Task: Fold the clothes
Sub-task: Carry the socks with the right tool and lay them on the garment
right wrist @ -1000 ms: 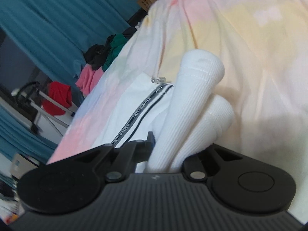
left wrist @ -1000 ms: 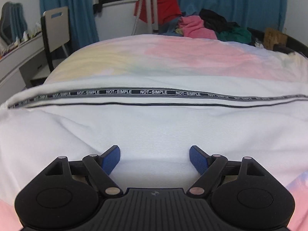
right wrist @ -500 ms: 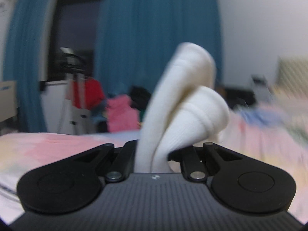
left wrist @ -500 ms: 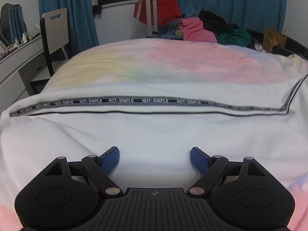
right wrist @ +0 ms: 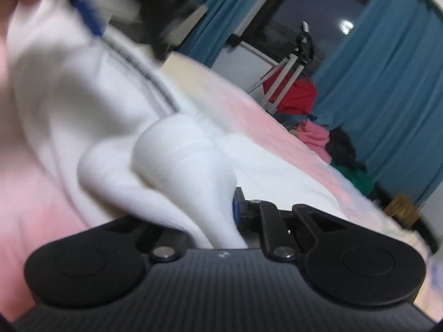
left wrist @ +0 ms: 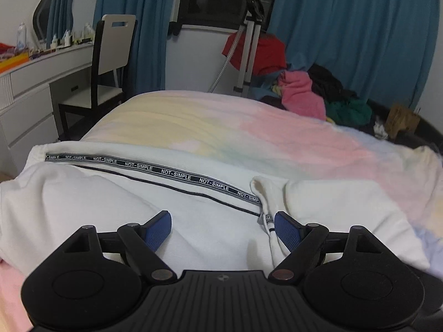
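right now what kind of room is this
Most likely a bedroom: a bed under a pastel tie-dye cover, a dressing table with a mirror and bottles along the wall, and a heap of clothes by the blue curtains.

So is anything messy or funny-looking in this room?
Yes. A heap of clothes in pink, black, green and red lies bunched at the far end of the bed, unfolded. On the white garment, one end is flipped back over the lettered stripe, hiding part of it.
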A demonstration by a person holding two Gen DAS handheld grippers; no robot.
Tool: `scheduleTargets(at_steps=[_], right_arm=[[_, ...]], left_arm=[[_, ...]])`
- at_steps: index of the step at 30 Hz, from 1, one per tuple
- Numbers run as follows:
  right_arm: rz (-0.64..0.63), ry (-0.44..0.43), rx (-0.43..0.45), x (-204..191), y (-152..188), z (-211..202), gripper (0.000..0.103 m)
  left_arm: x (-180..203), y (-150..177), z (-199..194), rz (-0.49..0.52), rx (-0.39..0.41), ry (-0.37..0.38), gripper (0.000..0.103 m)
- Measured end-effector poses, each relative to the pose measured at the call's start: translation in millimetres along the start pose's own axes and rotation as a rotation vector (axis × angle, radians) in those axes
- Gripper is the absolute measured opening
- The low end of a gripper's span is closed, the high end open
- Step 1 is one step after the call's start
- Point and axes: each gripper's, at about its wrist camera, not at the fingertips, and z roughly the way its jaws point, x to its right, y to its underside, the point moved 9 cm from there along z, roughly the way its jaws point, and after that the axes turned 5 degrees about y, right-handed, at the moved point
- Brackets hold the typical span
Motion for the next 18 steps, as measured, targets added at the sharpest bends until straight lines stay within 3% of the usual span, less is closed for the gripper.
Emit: scheduleTargets(at_steps=[7, 9, 13, 16, 18], right_arm=[[0.150, 0.010, -0.037, 8.7, -25.4, -9.0, 0.013], [0.198, -0.003, -0.079, 4.4, -24.6, -3.0, 0.014], [0.182, -0.036, -0.075, -1.6, -26.7, -2.0, 0.020], [0.241, -0.146, -0.090, 6.4, -31.0, -13.9, 0.044], [0.323, -0.233, -0.130, 17.1, -26.3, -28.4, 0.070]], left_arm=[[-3.8, 1.0, 0.4, -0.103, -0.004, 0.106, 0.083], [0.3, 2.6, 3.5, -0.101, -0.003, 0.126, 0.083], [12.3, 10.3, 10.2, -0.075, -0.006, 0.163, 0.083], [22.3, 16.4, 12.8, -0.064, -0.017, 0.201, 0.083], [26.4, 19.8, 13.2, -0.058, -0.020, 0.212, 0.083]])
